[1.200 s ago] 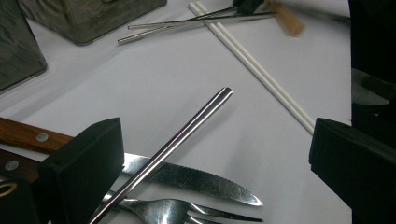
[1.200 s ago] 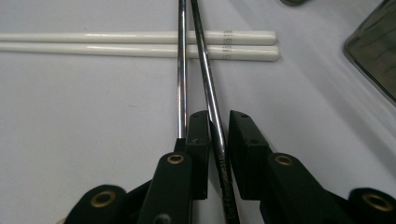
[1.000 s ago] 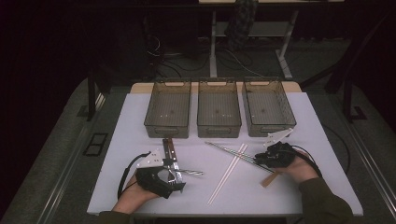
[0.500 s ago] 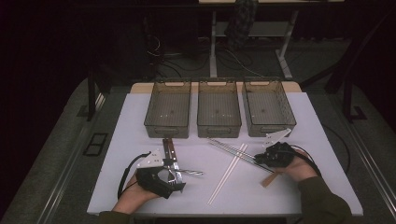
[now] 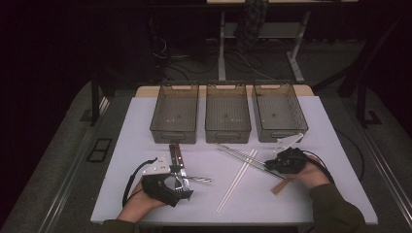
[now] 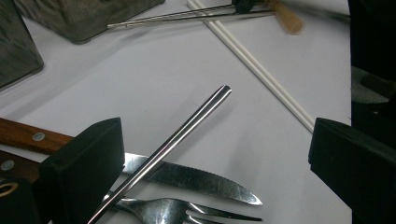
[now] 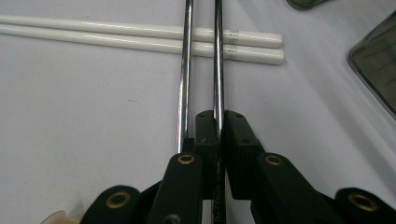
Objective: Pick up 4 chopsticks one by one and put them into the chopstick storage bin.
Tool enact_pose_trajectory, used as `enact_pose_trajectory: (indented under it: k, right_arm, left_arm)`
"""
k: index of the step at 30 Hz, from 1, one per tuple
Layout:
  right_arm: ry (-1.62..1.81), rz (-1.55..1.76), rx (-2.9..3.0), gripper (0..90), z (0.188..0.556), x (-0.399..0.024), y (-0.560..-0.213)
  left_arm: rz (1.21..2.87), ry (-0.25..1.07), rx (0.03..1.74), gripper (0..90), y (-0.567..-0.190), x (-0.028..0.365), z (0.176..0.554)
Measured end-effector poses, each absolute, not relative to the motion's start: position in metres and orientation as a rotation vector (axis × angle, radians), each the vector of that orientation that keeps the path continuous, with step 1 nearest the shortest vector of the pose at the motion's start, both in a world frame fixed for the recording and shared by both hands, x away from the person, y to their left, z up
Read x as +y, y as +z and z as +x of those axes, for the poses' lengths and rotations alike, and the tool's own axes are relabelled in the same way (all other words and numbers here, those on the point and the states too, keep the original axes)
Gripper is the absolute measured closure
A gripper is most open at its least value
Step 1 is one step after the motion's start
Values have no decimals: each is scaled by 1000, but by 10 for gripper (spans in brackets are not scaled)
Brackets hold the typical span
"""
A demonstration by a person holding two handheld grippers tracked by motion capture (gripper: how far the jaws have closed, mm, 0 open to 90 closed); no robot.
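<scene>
the right gripper [image 7: 218,122] pinches one metal chopstick [image 7: 217,56], long axis running straight ahead over the white pair [image 7: 140,37] (its twin lies just beside, loose), while the left gripper [image 6: 215,154] gapes over the cutlery.

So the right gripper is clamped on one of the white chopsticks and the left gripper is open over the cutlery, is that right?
Not quite. The right gripper is shut on one of the metal chopsticks, not a white one; the right gripper view shows the white chopsticks lying untouched beneath. The left gripper is indeed open over the knife and fork.
</scene>
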State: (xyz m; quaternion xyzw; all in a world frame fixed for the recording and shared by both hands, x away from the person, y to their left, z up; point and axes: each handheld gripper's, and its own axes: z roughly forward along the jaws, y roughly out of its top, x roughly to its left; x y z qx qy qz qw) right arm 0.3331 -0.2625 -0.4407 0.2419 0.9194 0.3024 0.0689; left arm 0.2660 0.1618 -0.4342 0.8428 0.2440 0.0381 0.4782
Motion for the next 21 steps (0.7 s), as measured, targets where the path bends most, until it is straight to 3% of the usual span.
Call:
enact_pose_trajectory:
  k: [21]
  right_arm:
    - [1097, 803, 2733, 843, 329, -281, -422]
  left_arm:
    - [2056, 93, 593, 22, -434, 162, 266]
